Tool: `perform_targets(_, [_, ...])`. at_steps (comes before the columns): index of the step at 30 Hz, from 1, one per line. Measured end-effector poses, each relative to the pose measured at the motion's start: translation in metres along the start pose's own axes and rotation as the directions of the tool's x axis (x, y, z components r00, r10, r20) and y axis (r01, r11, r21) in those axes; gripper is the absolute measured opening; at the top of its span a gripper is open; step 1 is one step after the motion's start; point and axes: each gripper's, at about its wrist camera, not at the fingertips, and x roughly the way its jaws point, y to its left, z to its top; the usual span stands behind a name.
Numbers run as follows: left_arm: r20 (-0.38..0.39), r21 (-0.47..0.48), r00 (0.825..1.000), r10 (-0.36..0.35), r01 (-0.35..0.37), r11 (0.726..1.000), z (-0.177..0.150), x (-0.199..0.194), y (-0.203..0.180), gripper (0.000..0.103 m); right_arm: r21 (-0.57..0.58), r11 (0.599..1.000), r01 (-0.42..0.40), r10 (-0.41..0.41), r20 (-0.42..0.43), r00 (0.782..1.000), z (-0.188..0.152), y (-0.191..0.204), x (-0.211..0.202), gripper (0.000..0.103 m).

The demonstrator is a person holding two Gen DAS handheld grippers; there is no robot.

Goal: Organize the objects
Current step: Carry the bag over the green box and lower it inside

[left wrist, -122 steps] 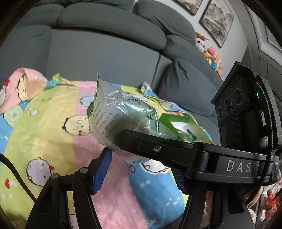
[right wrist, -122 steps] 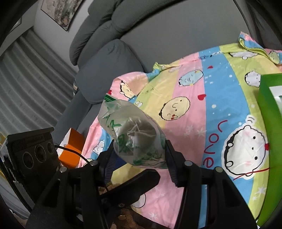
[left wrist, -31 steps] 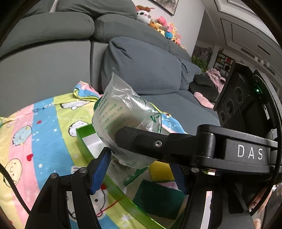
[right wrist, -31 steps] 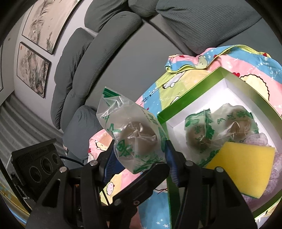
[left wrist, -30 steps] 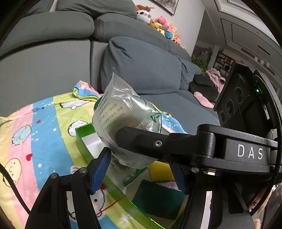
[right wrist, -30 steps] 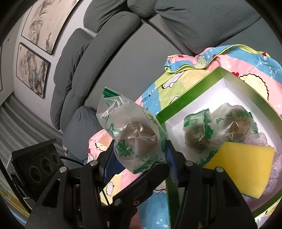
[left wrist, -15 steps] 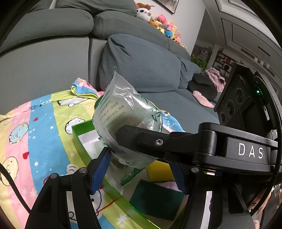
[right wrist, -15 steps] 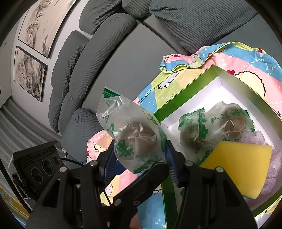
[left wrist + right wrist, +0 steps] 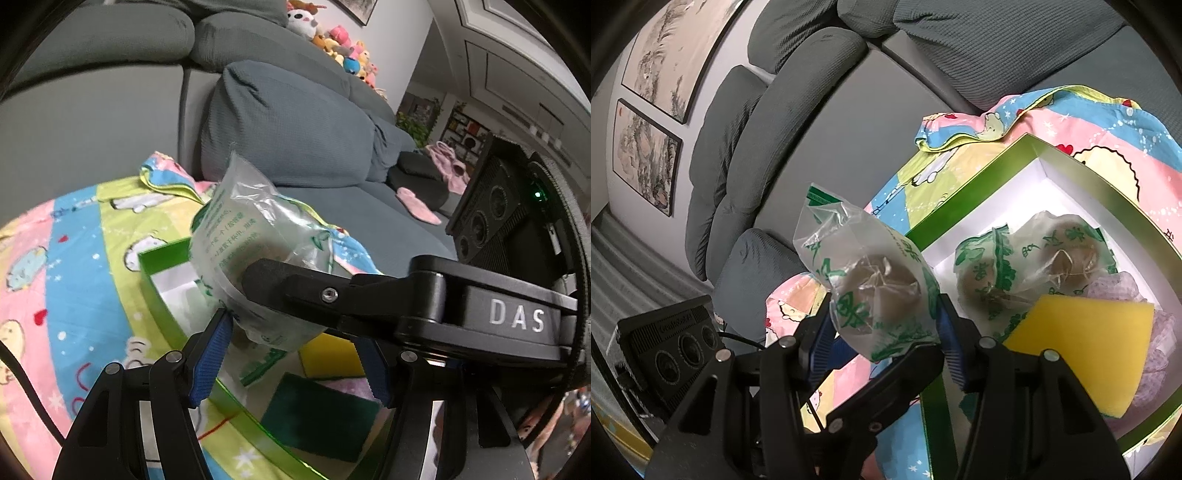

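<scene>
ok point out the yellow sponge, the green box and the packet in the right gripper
yellow sponge (image 9: 1086,347), right wrist view, middle of its top face
green box (image 9: 964,201), right wrist view, its far rim
packet (image 9: 882,291), right wrist view, its bulging middle, between the fingers

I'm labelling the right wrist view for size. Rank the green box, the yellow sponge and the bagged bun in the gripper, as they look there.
1. green box
2. and 3. yellow sponge and bagged bun: they look alike in size, and the bun's nearness to the camera makes ranking unsure.

Black tool (image 9: 295,354) frames with blue ribbed pads (image 9: 210,356) (white "DAS" lettering, silver screws)
</scene>
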Motion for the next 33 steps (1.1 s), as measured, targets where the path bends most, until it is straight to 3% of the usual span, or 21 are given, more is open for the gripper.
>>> perform_targets(33, [-0.112, -0.114, 0.985, -0.135, 0.122, 0.986, -0.009, 0.039, 0.012, 0.066, 0.070, 0.970, 0.232, -0.233, -0.003, 0.973, 0.004, -0.027, 0.005, 0.051])
